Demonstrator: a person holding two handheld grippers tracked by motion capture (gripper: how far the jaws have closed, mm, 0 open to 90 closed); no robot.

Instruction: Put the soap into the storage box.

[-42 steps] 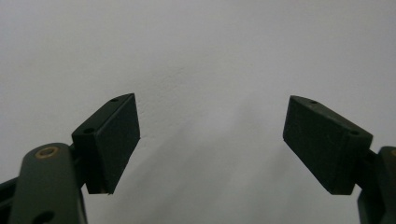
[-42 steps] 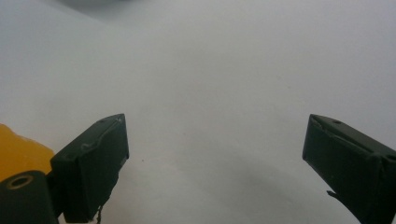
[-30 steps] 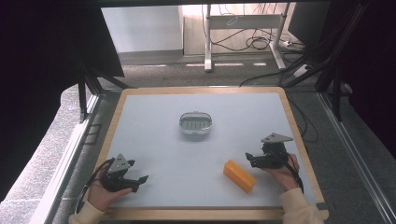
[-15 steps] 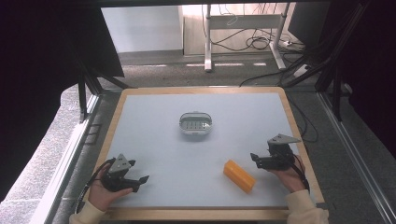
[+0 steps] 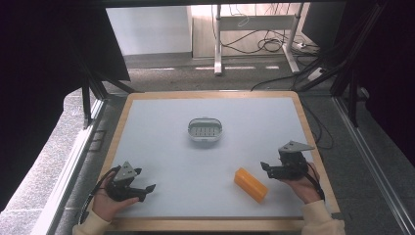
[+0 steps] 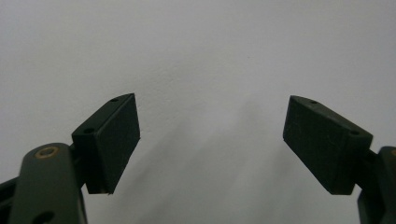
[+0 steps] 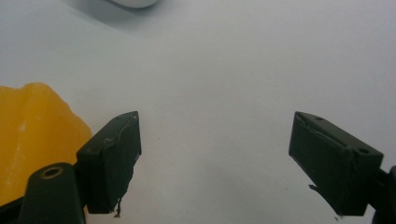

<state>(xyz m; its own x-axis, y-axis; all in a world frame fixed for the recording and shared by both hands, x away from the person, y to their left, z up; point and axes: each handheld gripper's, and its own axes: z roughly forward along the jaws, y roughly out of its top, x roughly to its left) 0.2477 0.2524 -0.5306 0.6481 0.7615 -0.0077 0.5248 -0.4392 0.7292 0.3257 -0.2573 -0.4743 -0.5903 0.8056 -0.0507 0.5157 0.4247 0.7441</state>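
In the high view, the right gripper (image 5: 268, 169) is being held low over the white table (image 5: 161, 147) near its right edge, its jaws spread and aimed leftward at the orange block (image 5: 251, 184). The block is lying just ahead of the jaws and slightly toward the near edge, apart from them; the gripper is probably being lined up for a grasp. The jaws have just been closing a little, with nothing between them. The left gripper (image 5: 142, 183) is being rested near the front left corner, jaws released and empty, seemingly parked out of the way. The small grey slotted dish (image 5: 205, 129) is standing well ahead of both grippers at mid-table, perhaps as the block's destination.

In the left gripper view, the two black pads (image 6: 114, 140) are being held wide apart over bare table, with nothing between or ahead of them.

In the right gripper view, the block (image 7: 32, 135) is being seen outside the left jaw, just beside it and not in the gap, so a shift sideways would likely be needed before closing. The jaws are released and gripping nothing. The dish's rim (image 7: 133, 3) is being glimpsed far ahead, beyond the left jaw.
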